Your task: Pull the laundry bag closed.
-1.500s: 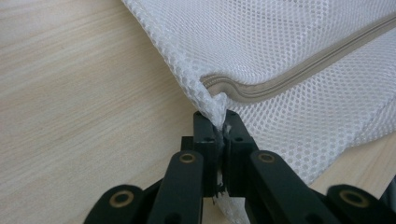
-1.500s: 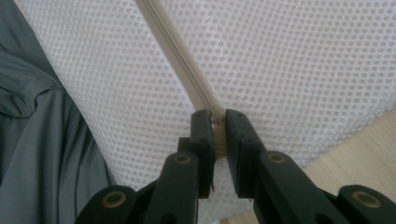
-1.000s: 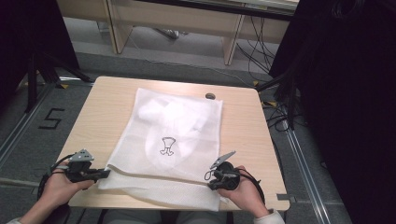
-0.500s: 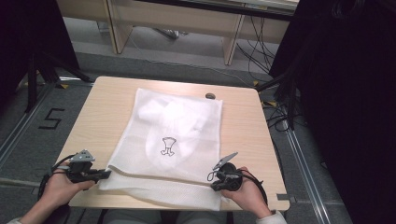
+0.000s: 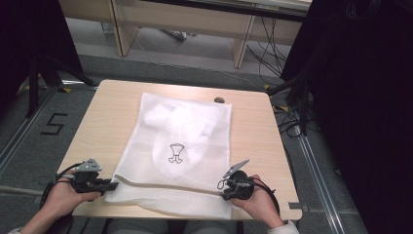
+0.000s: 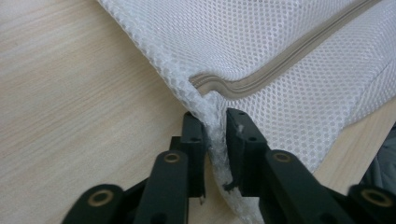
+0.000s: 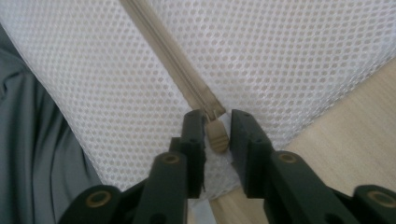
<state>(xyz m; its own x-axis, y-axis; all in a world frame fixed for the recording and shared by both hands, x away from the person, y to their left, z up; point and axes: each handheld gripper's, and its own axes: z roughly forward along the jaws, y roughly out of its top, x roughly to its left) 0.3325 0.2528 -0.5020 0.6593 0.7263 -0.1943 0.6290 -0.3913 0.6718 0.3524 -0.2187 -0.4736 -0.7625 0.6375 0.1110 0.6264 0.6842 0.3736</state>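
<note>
A mesh bag (image 5: 180, 146) lies flat on the surface (image 5: 253, 126), zip closed; the left hand-held gripper (image 6: 215, 140) and right hand-held gripper (image 7: 217, 135) have just been opening, jaws loose around corner mesh and zip pull (image 7: 217, 135).

Wooden table (image 5: 112, 114), grey floor (image 5: 29, 146)

A black numeral "5" (image 5: 53, 124) is marked on the grey floor (image 5: 29, 161) beside the table's (image 5: 112, 105) left edge. The white mesh laundry bag (image 5: 195, 146) on the table bears a small black outline emblem (image 5: 176, 153) near its middle; no letters can be read in it.
</note>
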